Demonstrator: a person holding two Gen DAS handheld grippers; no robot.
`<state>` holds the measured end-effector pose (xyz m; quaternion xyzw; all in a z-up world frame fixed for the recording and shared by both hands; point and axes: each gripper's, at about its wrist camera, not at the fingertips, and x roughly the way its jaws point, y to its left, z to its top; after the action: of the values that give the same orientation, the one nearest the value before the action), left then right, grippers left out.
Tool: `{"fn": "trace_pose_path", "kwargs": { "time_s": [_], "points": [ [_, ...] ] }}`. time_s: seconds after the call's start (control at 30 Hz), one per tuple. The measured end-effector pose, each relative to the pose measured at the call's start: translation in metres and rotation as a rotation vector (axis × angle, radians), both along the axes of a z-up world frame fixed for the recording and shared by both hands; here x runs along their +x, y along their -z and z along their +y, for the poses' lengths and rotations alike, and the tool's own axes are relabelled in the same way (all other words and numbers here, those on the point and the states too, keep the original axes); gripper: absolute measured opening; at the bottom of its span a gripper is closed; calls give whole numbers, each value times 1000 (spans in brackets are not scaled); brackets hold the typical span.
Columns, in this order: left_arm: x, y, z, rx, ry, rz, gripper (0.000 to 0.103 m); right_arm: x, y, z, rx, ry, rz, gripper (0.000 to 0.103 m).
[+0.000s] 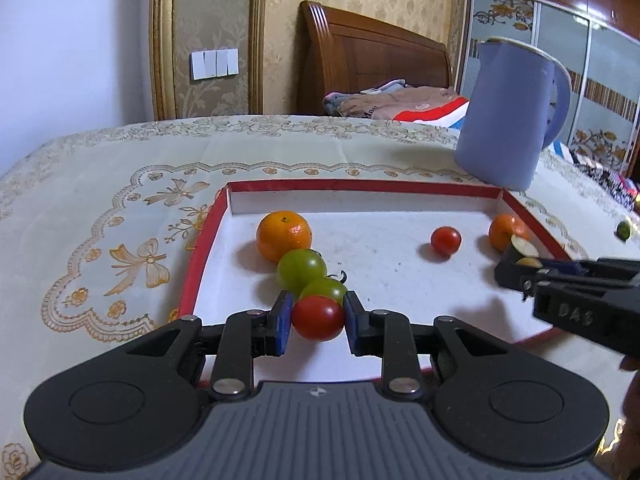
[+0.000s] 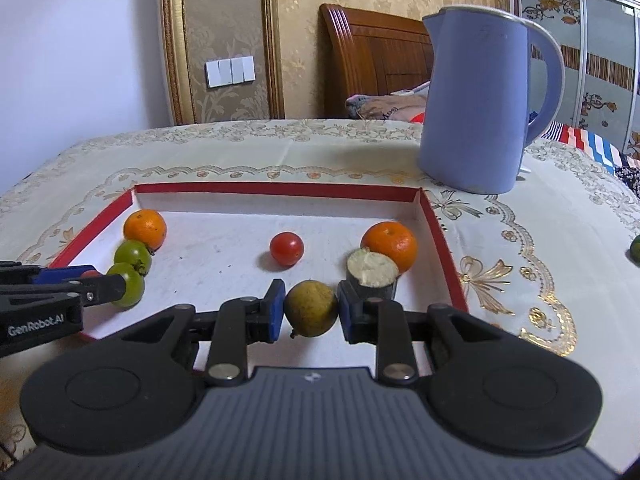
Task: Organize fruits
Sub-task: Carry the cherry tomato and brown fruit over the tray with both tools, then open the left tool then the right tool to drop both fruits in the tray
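Left wrist view: the left gripper (image 1: 316, 317) clamps a red tomato (image 1: 317, 317) just behind two green tomatoes (image 1: 302, 271) – the row's near end, inside the red-edged tray (image 1: 360, 185). The right gripper (image 2: 311, 314) pinches a yellowish fruit (image 2: 311, 308) beside a cut piece (image 2: 372, 271). Counted: two oranges (image 2: 145, 229), two red tomatoes, two green – one more green fruit (image 2: 635, 249) lies outside.

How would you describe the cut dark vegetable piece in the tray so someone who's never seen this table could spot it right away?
Find the shallow red-rimmed tray in front of the blue kettle. Near its right wall sits an orange, and the cut piece stands just in front of it, beside the right gripper. It is the only thing there that isn't round: a dark-skinned stub with a pale, flat cut face on top.
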<state>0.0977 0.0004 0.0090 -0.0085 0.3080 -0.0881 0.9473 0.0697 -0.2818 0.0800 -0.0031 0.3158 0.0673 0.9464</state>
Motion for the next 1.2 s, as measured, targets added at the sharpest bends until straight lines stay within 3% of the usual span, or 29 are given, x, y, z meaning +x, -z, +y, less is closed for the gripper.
{"fn": "trace_pose_path", "kwargs": {
  "time_s": [0.6, 0.77, 0.97, 1.2],
  "points": [
    [27, -2, -15, 21, -19, -23, 27, 28, 14, 15, -31, 11, 46, 26],
    [36, -1, -21, 91, -58, -54, 27, 35, 16, 15, -22, 24, 62, 26],
    [51, 3, -10, 116, -133, -39, 27, 39, 17, 16, -24, 29, 66, 26],
    [50, 1, -11, 121, -123, -48, 27, 45, 18, 21, -33, 25, 63, 26]
  ]
}}
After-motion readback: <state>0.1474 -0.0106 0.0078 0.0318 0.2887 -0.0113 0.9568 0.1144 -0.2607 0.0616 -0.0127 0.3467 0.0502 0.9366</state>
